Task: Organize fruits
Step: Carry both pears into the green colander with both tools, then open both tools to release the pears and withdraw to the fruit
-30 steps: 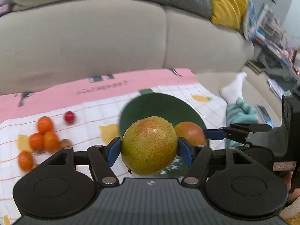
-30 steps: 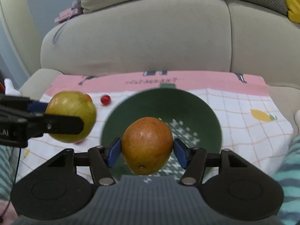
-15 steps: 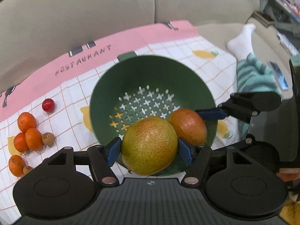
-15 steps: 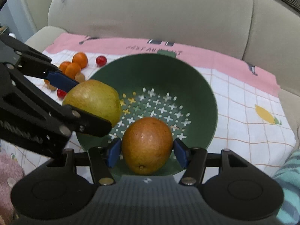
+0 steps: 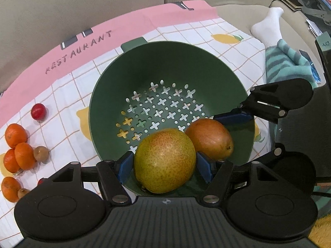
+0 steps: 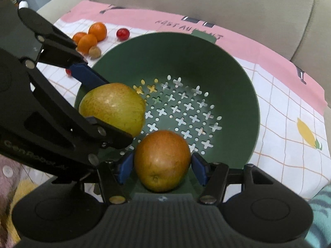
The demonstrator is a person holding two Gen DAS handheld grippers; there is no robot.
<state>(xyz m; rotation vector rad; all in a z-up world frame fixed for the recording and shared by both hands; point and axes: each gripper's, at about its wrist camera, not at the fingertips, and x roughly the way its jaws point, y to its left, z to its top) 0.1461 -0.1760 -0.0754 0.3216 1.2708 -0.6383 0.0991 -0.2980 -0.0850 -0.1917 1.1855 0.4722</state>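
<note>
Green plastic forms the colander (image 5: 165, 66), seen in the left wrist view on a checked tablecloth (image 5: 68, 103) with a pink border. The left gripper (image 5: 164, 163) is closed on a yellow-green pear (image 5: 164, 161), held over the colander's near rim. To its right, a russet pear (image 5: 209, 138) is gripped by the right gripper (image 5: 224, 133), inside the bowl. On the cloth at far left, tangerines (image 5: 18, 146), a red cherry tomato (image 5: 38, 111) and a small brown fruit (image 5: 41, 153) are noted.

In the right wrist view, the right gripper (image 6: 162, 164) is clamped on the russet pear (image 6: 162, 160) over the near inner wall of the colander (image 6: 227, 78). The left gripper (image 6: 101, 101) is seen at left holding the yellow-green pear (image 6: 112, 107) above the perforated floor. Tangerines (image 6: 91, 36) and the cherry tomato (image 6: 122, 33) lie on the cloth beyond the left rim.
</note>
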